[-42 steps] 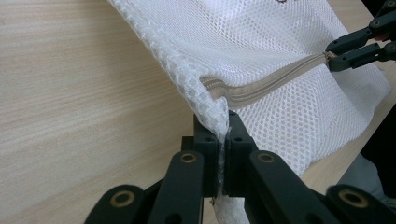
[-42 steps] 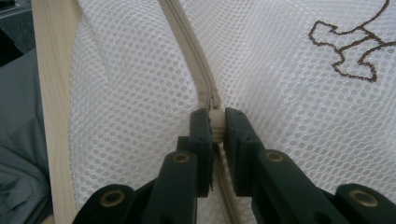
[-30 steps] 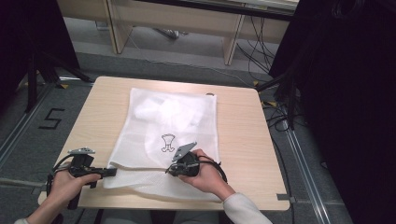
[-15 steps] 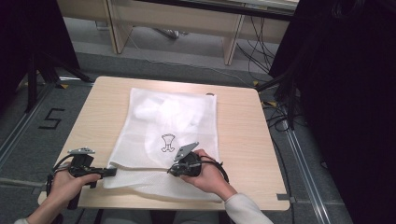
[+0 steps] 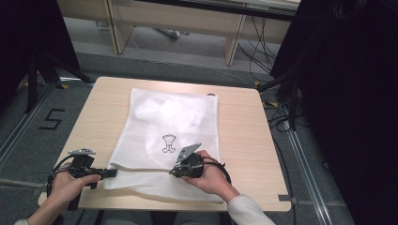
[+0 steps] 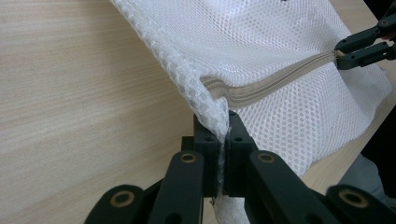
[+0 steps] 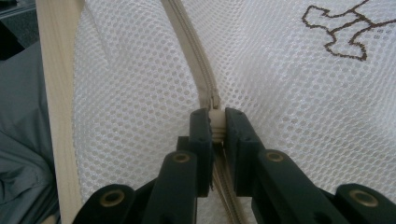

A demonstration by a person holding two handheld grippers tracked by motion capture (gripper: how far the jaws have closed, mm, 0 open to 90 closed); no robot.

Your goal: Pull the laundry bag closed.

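Note:
A white mesh laundry bag (image 5: 169, 117) lies flat on the wooden table (image 5: 239, 131), with a small dark embroidered figure (image 5: 168, 143) on it. A beige zipper (image 6: 275, 84) runs along the bag's near edge. My left gripper (image 5: 111, 173) is shut on the bag's near left corner, and the mesh (image 6: 280, 37) is pinched between its pads (image 6: 223, 123) just below the zipper's end. My right gripper (image 5: 172, 171) is shut on the zipper pull (image 7: 215, 122) partway along the zipper (image 7: 191, 42). It also shows far off in the left gripper view (image 6: 338, 52). The zipper is stretched taut between the two grippers.
The table's front edge (image 7: 53, 93) runs close under both hands. On the grey floor to the left is a painted "5" (image 5: 51, 119). Cables (image 5: 277, 117) trail on the floor to the right, and furniture legs (image 5: 232, 44) stand behind the table.

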